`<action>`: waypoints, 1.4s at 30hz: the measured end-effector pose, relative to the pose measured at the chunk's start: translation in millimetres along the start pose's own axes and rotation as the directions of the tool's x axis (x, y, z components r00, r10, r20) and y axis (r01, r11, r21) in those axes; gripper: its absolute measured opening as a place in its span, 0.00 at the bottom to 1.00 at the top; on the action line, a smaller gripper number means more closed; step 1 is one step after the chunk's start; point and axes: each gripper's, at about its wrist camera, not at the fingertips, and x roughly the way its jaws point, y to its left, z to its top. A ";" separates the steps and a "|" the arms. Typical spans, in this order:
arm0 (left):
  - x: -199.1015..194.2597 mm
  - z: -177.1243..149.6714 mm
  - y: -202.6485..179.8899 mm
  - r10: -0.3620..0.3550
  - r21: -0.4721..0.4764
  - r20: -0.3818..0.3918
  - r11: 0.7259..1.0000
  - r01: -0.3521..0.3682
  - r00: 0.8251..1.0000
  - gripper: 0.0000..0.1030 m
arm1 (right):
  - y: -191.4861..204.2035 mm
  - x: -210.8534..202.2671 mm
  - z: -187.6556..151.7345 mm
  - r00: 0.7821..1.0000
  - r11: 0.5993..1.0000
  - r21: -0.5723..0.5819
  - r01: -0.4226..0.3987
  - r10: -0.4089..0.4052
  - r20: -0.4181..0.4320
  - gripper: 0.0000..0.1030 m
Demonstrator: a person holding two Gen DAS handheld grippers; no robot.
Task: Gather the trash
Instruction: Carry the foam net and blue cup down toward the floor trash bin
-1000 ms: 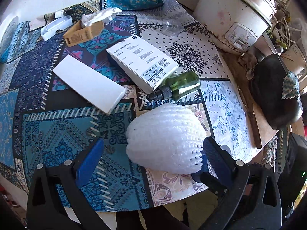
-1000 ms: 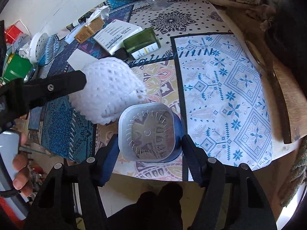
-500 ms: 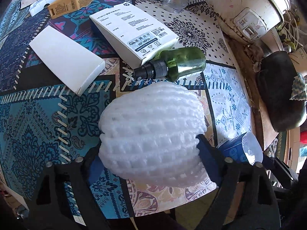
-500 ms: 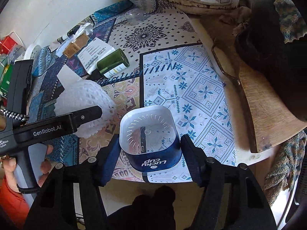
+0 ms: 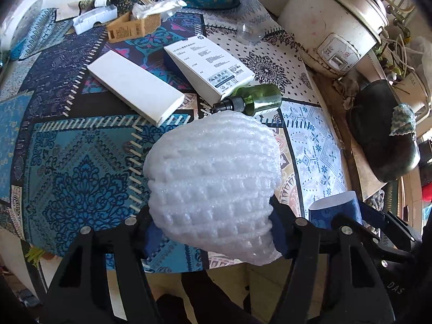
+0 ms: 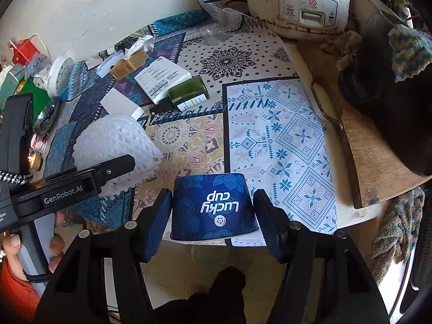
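Note:
My left gripper (image 5: 213,226) is shut on a white foam fruit net (image 5: 213,178) and holds it above the table's front edge; the net also shows in the right wrist view (image 6: 116,145). My right gripper (image 6: 213,216) is shut on a blue paper "Lucky cup" (image 6: 213,205), held upside down at the table's front edge; the cup also shows in the left wrist view (image 5: 334,210). A green glass bottle (image 5: 253,100), a white printed box (image 5: 210,70), a plain white box (image 5: 135,89) and a brown carton (image 5: 132,27) lie on the patterned tablecloth (image 5: 67,148).
A white rice cooker (image 6: 302,2) stands at the back right. A dark pan (image 6: 391,102) with a cloth sits on a wooden board (image 6: 378,156) at the right. A clear plastic cup (image 5: 249,32) lies near the cooker. Clutter fills the left edge (image 6: 29,81).
The left gripper has pulled the foam net back and up toward the front edge. The right gripper has turned the blue cup over, so its open mouth no longer faces the camera.

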 end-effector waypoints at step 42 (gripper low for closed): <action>-31.3 -272.2 143.9 0.059 -0.054 -0.098 0.996 -0.064 0.993 0.63 | 125.5 52.0 -194.8 0.999 0.999 0.042 0.033 -0.033 -0.019 0.56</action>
